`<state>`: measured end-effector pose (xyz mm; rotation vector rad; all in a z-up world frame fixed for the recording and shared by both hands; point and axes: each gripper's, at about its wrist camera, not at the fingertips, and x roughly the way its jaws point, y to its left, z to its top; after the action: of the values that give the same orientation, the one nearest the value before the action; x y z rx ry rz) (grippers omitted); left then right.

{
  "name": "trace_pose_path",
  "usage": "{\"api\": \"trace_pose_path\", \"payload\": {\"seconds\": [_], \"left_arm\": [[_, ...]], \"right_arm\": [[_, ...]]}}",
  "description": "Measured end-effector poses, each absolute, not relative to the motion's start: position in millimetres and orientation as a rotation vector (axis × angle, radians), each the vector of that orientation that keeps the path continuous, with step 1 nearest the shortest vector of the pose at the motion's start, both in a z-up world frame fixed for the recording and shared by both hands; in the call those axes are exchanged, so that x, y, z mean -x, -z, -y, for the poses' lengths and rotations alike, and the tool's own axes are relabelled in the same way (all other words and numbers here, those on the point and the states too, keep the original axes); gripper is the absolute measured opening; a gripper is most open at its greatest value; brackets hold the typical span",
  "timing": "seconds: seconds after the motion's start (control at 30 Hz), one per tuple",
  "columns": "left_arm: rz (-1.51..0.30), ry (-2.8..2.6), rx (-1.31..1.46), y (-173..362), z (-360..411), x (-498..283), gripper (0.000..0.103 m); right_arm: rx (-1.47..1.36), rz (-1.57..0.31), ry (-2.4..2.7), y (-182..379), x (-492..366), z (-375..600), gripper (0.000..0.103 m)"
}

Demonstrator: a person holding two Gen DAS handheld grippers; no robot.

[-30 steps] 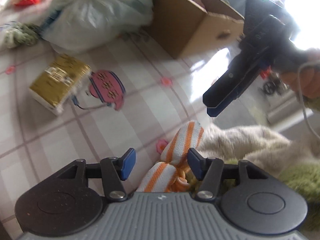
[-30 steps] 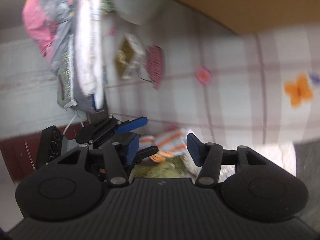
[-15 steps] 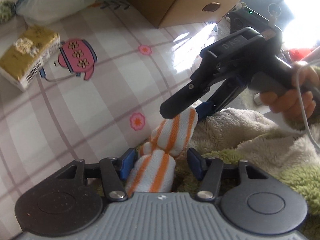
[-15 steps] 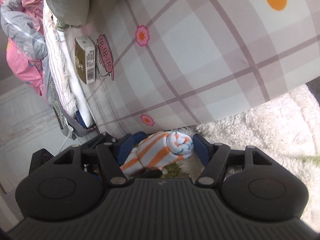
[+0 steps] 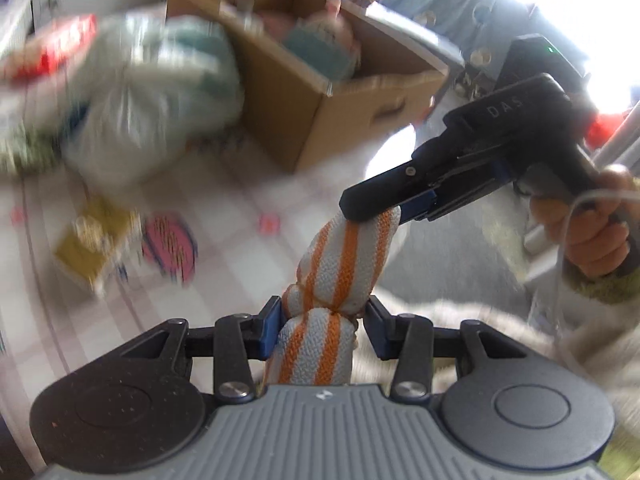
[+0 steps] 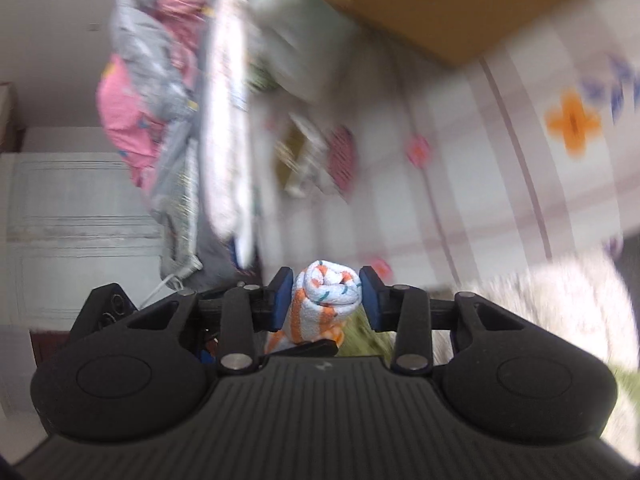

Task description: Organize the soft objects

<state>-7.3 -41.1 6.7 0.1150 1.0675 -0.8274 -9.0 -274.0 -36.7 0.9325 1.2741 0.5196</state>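
Spanning the frame, a checked, flower-printed tablecloth (image 5: 224,216) carries an open cardboard box (image 5: 320,92). Raised above it, the orange-striped rolled sock (image 5: 340,264) runs lengthwise between both tools. Right gripper (image 6: 325,294) and left gripper (image 5: 322,326), jaws just closing, clamp opposite ends.

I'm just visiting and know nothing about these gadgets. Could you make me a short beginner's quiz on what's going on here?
1. True or false: only one gripper grips the striped sock.
2. What stands open behind the sock: A) a box B) a drawer C) a bucket?
3. What fluffy thing lies under the sock?

Key:
1. False: left gripper and right gripper both clamp it, one at each end.
2. A, the box.
3. A cream blanket.
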Motion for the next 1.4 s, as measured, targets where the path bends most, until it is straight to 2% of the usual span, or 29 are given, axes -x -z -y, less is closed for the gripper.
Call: {"api": "trace_pose_path", "payload": {"seconds": [0.1, 0.27, 0.5, 0.63, 0.87, 1.07, 1.2, 1.23, 1.4], "left_arm": [[-0.937, 0.810, -0.109, -37, 65, -12, 0.044], [-0.826, 0.814, -0.052, -66, 114, -54, 0.044], [-0.827, 0.857, -0.016, -64, 195, -107, 0.044], [-0.890, 0.883, 0.007, -47, 243, -131, 0.044], [-1.031, 0.917, 0.047, -6, 294, -152, 0.055], [-1.089, 0.883, 0.074, 15, 282, -161, 0.056], [-1.085, 0.857, 0.104, 13, 263, -165, 0.056], [-1.078, 0.854, 0.108, 11, 259, -164, 0.056], [-1.035, 0.830, 0.099, -1, 242, -160, 0.056]], "right_arm": [[-0.855, -1.092, -0.543, -13, -8, 288, 0.034], [-0.785, -0.865, -0.510, -72, -36, 333, 0.033], [-0.738, -0.717, -0.410, -103, -72, 408, 0.030], [-0.661, -0.707, -0.324, -101, -88, 437, 0.029], [-0.432, -0.813, -0.197, -83, -124, 469, 0.029], [-0.227, -0.909, -0.136, -57, -154, 474, 0.029], [-0.176, -0.937, -0.127, -47, -169, 473, 0.022], [-0.173, -0.945, -0.127, -44, -172, 473, 0.015], [-0.051, -0.990, -0.062, -26, -180, 467, 0.015]]}}
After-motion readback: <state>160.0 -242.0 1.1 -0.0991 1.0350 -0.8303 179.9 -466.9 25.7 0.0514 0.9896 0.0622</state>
